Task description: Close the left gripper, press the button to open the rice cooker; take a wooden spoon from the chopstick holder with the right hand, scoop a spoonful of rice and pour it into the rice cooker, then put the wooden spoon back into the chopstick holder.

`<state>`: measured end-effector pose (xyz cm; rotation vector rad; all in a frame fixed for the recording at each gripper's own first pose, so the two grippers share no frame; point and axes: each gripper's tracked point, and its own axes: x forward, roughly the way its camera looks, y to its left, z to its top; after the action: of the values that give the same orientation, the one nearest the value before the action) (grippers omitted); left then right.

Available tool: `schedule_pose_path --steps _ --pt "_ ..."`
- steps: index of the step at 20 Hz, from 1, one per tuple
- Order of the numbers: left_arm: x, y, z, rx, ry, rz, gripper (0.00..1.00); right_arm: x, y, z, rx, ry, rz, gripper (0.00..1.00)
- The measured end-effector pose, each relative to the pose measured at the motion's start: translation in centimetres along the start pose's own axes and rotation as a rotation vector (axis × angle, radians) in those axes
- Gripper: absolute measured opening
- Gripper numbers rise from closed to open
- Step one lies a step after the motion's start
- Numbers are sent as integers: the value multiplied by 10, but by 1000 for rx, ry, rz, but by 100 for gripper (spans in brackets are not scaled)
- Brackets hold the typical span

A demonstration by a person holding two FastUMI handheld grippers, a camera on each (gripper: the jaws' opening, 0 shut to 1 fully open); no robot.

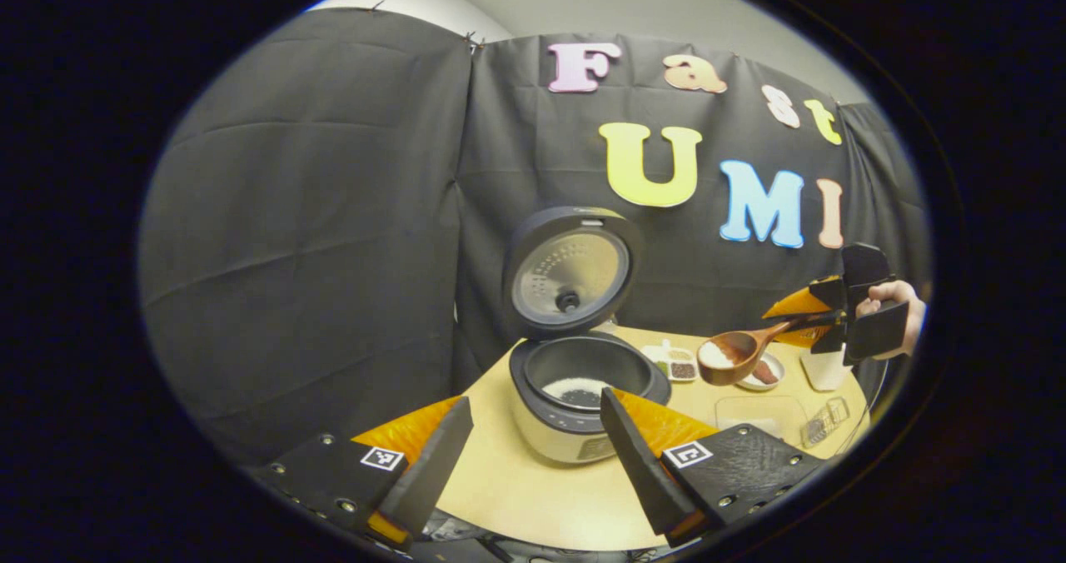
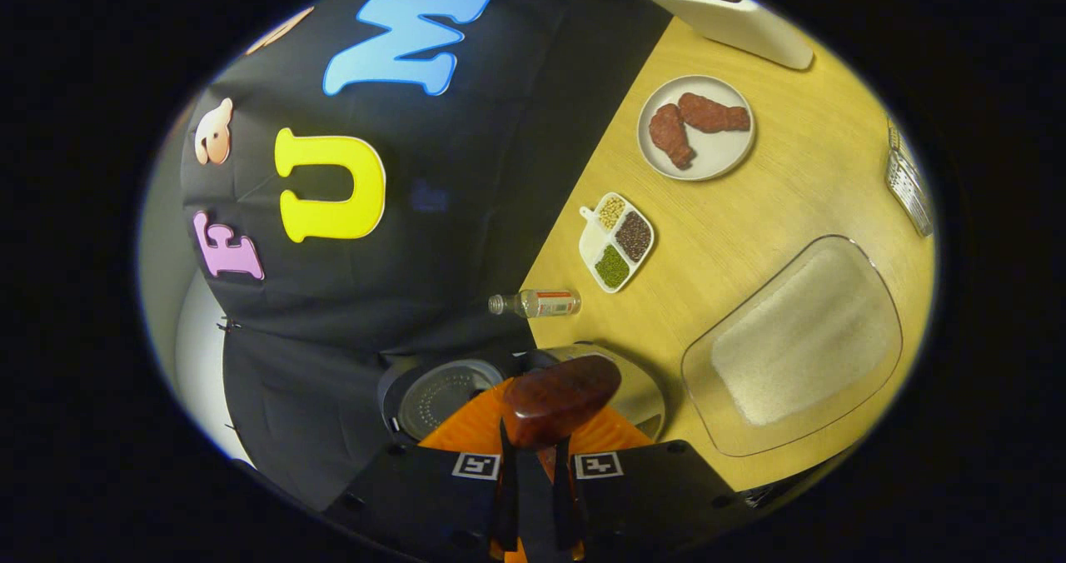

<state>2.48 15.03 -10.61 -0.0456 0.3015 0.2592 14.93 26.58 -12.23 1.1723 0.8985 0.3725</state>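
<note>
The rice cooker (image 1: 526,398) stands open on the wooden table, its round lid (image 1: 570,276) upright behind the pot. Some white rice (image 1: 576,389) lies in the pot. My left gripper (image 1: 533,425) is open, its fingers spread on either side of the cooker's front and holding nothing. To the right of the pot and above the table hangs a wooden spoon (image 1: 733,353) with white rice in its bowl. My right gripper (image 1: 801,321) is shut on the spoon's handle. In the right gripper view the spoon's back (image 2: 558,398) sticks out past the right gripper (image 2: 530,463), over the cooker (image 2: 637,390).
A clear tray of rice (image 2: 799,346) lies beside the cooker. Farther off are a divided dish of beans (image 2: 617,242), a plate with two brown meat pieces (image 2: 698,127), a small bottle (image 2: 537,303) lying down, a white box (image 2: 733,17) and a metal rack (image 2: 908,181).
</note>
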Motion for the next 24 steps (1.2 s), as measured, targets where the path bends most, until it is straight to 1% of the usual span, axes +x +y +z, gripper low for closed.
schedule_pose_path --steps 5,8,11,13,15,16,17,20,21,24 --pt "24 44 -5 -36 20 18 98 60 35 -25 -71 12 15 18" --pt "33 67 -10 -28 33 28 98 95 51 -35 -165 -2 1 18" --pt "41 91 -12 -32 47 46 98 122 63 -46 -289 -22 -17 18" --pt "45 104 -18 -38 55 58 97 135 70 -50 -399 -50 -33 18" --pt "51 116 -18 -36 61 75 98 145 72 -56 -518 -74 -54 18" --pt "54 120 -18 -38 62 78 98 149 73 -61 -571 -83 -61 22" --pt "55 123 -18 -40 63 80 98 152 74 -64 -616 -89 -64 18" --pt "63 132 -22 -49 69 82 97 163 78 -76 -720 -86 -67 18" --pt "66 133 -23 -57 78 79 98 165 79 -78 -759 -87 -69 18" --pt "69 136 -24 -93 81 76 97 170 79 -81 -877 -98 -81 18"
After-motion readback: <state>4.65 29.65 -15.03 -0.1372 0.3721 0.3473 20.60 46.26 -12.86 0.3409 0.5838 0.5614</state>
